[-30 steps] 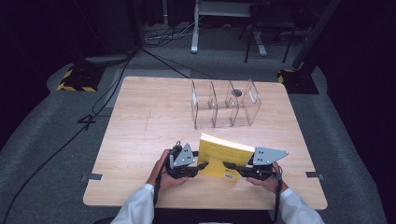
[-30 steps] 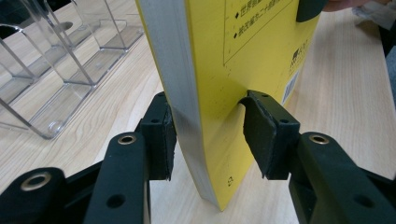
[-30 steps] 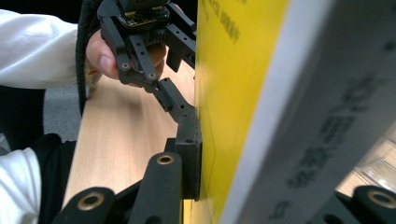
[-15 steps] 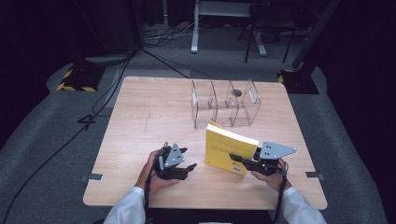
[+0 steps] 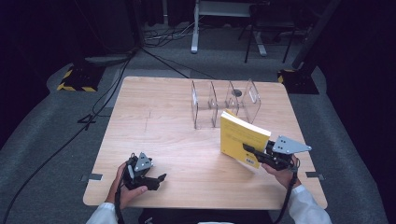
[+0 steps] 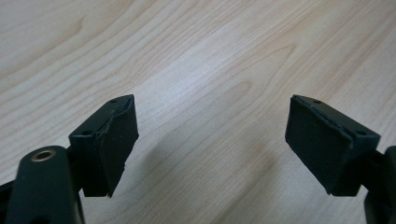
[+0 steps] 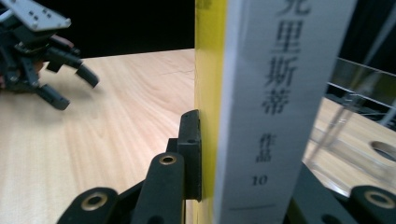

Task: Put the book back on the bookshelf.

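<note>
Your left gripper has pulled away from the yellow book toward the table's near left corner, its jaws spread wide over bare wood. Your right gripper clamps the book by its lower edge, holding it upright above the table, just in front of the clear divider rack.

Left gripper low near the front edge, jaws spread wide, nothing between them, gripped by the left hand. Right gripper raised, jaws clamped, right hand behind it.
</note>
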